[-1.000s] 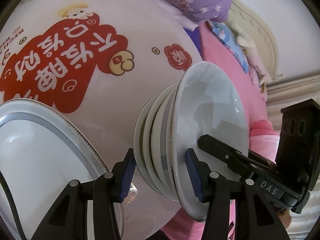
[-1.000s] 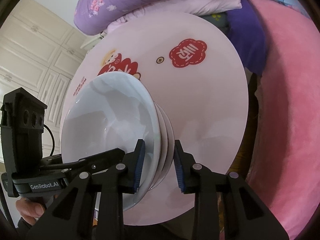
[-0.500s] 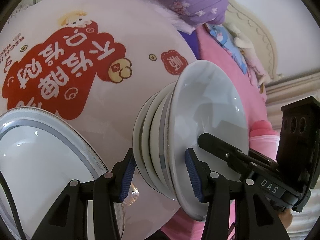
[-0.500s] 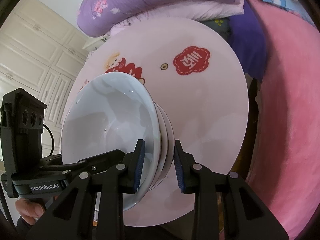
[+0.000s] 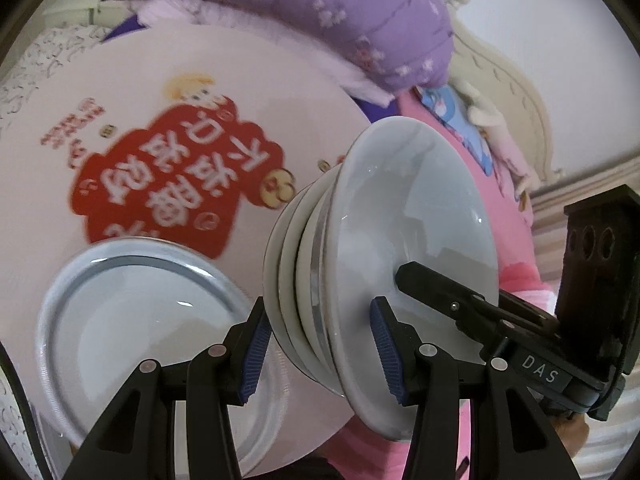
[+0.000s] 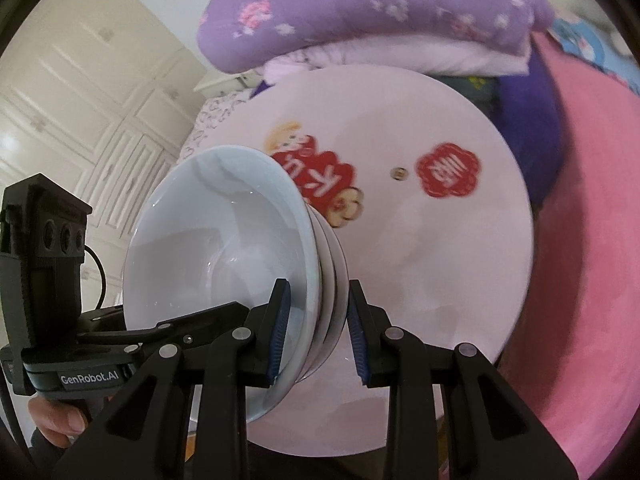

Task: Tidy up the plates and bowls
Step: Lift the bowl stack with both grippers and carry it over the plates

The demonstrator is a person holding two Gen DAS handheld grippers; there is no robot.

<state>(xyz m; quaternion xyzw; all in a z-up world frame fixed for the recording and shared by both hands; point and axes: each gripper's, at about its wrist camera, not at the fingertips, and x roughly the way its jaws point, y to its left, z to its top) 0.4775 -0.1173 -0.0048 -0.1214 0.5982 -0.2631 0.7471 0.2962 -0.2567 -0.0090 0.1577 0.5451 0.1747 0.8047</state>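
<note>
A stack of white bowls (image 5: 416, 240) is held between both grippers, above the round pink table (image 5: 132, 92). My left gripper (image 5: 320, 344) is shut on the stack's rims from one side. My right gripper (image 6: 316, 336) is shut on the same stack (image 6: 224, 248) from the opposite side. Each gripper shows in the other's view: the right one (image 5: 520, 340) and the left one (image 6: 80, 344). A white plate with a grey rim (image 5: 136, 320) lies on the table at the lower left of the left wrist view.
The table carries a red cartoon print (image 5: 172, 184). Purple and white folded bedding (image 6: 380, 12) lies behind it. A pink blanket (image 6: 592, 240) is to the right. White cupboard doors (image 6: 80, 92) stand at the left.
Both grippers have lifted the bowl stack up and away from the table; the table and plate look smaller and farther. The grips are unchanged.
</note>
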